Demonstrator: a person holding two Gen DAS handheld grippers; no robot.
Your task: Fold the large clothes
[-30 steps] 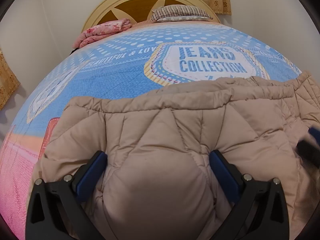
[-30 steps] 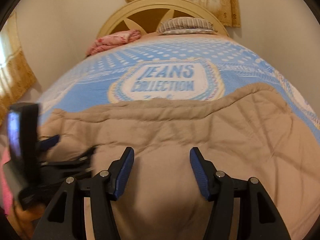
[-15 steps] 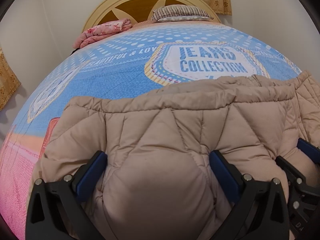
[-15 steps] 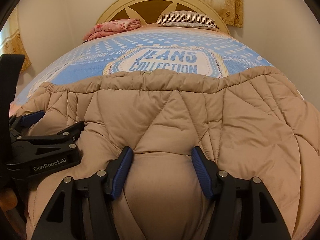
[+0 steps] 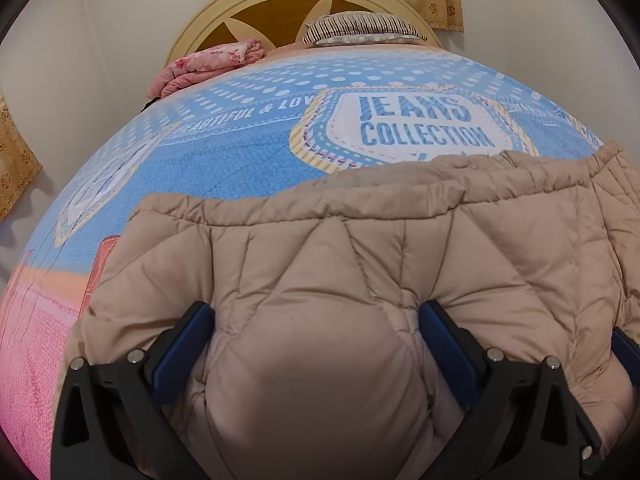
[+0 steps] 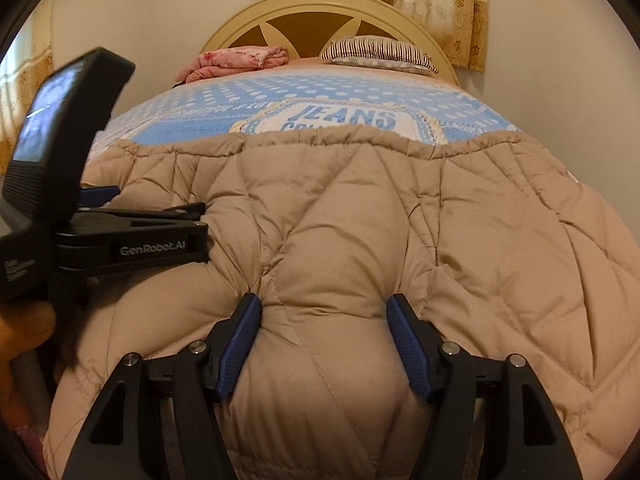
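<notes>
A beige quilted down jacket (image 5: 360, 248) lies spread on the bed, its gathered hem toward the headboard; it also fills the right wrist view (image 6: 380, 216). My left gripper (image 5: 316, 344) has its blue-padded fingers (image 5: 182, 346) closed around a thick bulge of the jacket's near edge. My right gripper (image 6: 324, 344) grips another padded bulge of the same jacket between its fingers (image 6: 408, 344). The left gripper shows from the side in the right wrist view (image 6: 132, 236), close by on the left.
The bed has a blue "JEANS COLLECTION" cover (image 5: 240, 148) with a pink near part (image 5: 28, 320). A folded pink floral cloth (image 5: 208, 64) and a striped pillow (image 5: 360, 28) lie by the cream headboard (image 6: 336, 12). Walls stand on both sides.
The right gripper has moved in closer to the left one and pinched tighter on the jacket, lifting the fabric. The left gripper has held still on its bulge.
</notes>
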